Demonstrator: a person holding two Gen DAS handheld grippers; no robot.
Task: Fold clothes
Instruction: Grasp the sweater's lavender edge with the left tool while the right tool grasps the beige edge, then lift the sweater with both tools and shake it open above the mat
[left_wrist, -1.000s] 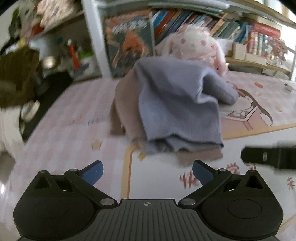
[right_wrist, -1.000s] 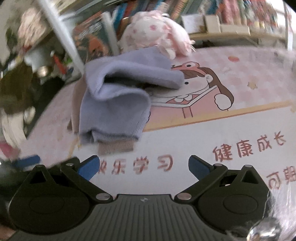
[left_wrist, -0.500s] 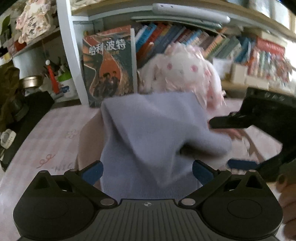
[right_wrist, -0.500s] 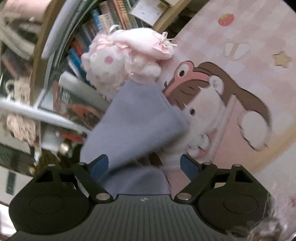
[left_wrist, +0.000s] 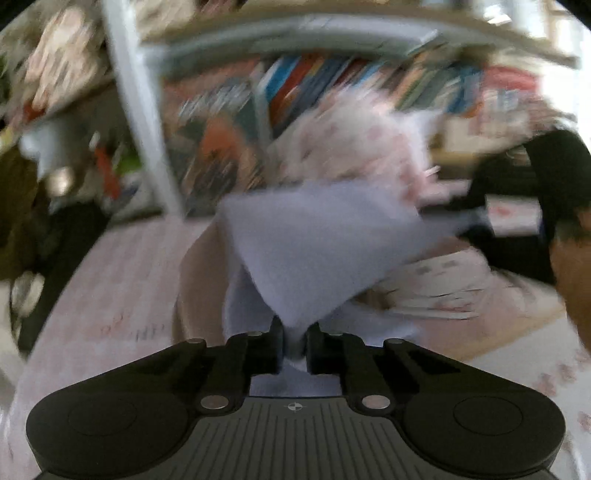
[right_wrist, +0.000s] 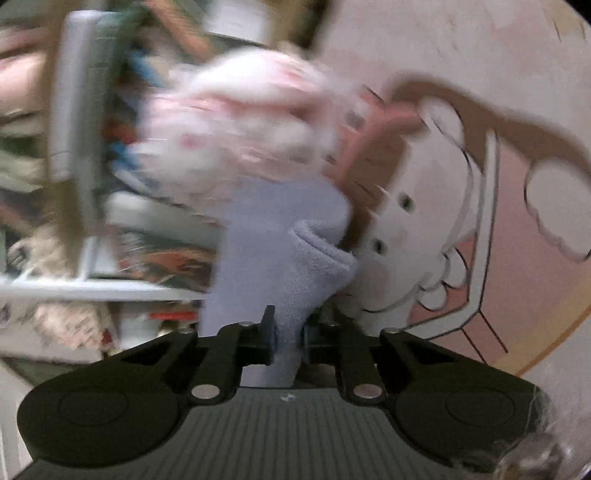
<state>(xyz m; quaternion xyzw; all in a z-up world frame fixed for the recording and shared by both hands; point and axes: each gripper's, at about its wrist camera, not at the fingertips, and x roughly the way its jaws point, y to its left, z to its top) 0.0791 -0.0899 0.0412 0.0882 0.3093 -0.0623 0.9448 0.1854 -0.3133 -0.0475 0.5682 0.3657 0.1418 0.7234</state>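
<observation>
My left gripper (left_wrist: 294, 341): clamped on the lavender garment (left_wrist: 321, 247) — cloth bunched between the jaws.
My right gripper (right_wrist: 288, 338): pinching the same garment's edge.
Garment: raised over the pink cartoon mat (right_wrist: 517, 221), before the plush toy (right_wrist: 240, 118).

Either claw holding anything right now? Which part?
Both hold the lavender garment: left claw pinches a bunched lower edge, right claw a rolled fold at its far side.

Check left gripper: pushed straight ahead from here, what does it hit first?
The left gripper is shut on the lavender garment, so more of that cloth first. Beyond it, probably the pink plush toy; depth is blurred.
</observation>
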